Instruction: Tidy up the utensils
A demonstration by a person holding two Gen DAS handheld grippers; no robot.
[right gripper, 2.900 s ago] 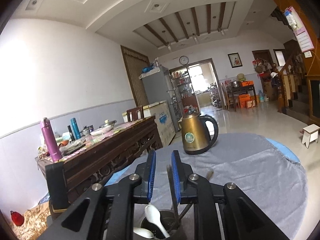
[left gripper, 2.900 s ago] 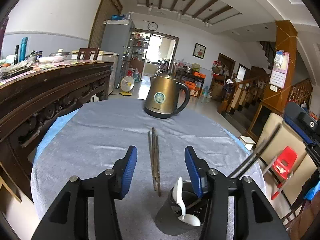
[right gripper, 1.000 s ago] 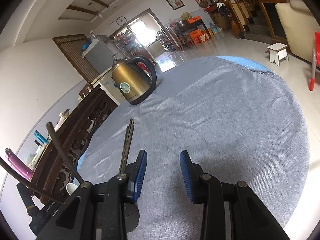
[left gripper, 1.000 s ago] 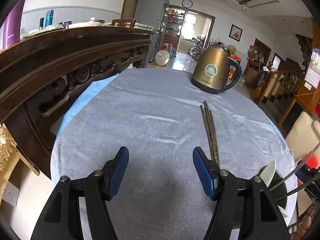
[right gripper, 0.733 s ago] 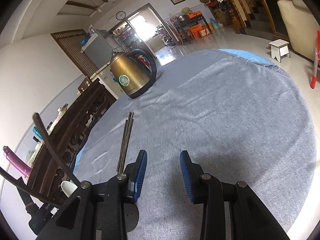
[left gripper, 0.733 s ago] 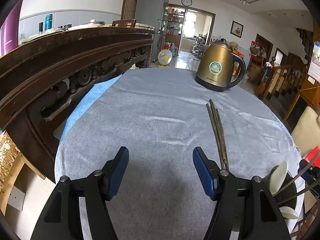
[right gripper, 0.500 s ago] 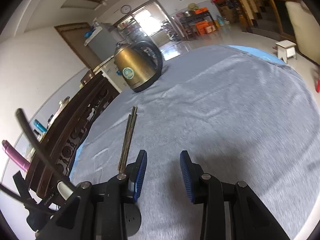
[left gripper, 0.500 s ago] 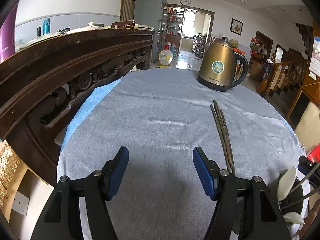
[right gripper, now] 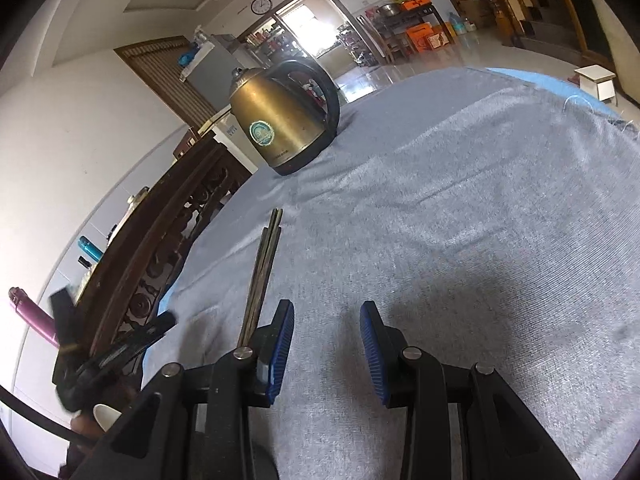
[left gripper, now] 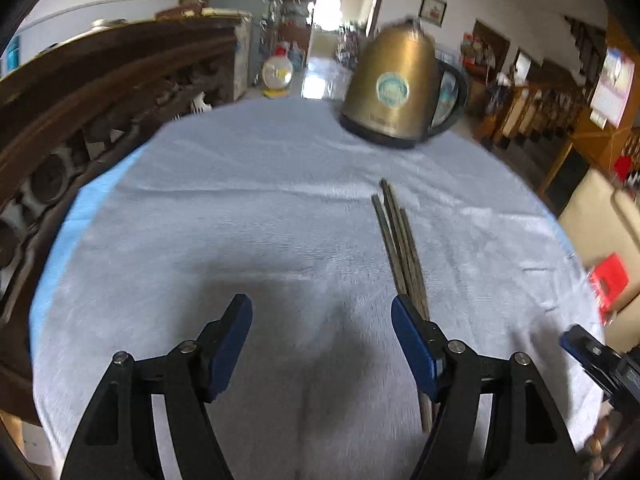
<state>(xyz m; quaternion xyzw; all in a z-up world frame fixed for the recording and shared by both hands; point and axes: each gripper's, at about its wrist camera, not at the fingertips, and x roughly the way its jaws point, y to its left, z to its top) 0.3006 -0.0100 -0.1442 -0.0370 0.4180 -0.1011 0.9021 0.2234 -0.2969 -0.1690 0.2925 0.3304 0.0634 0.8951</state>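
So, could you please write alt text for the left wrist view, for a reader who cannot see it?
The open, empty left tongs hang over a grey tablecloth. A bundle of dark chopsticks lies flat beside the right-hand finger, and a brass-coloured kettle stands at the far edge.

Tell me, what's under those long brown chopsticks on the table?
The long brown wooden chopsticks lie flat on a grey cloth spread over the round table. A blue layer peeks out at its edge. The tabletop itself is covered.

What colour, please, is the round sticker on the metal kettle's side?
Teal-green with a pale rim, on the brass-coloured metal kettle; the round sticker shows sharpest in the right wrist view.
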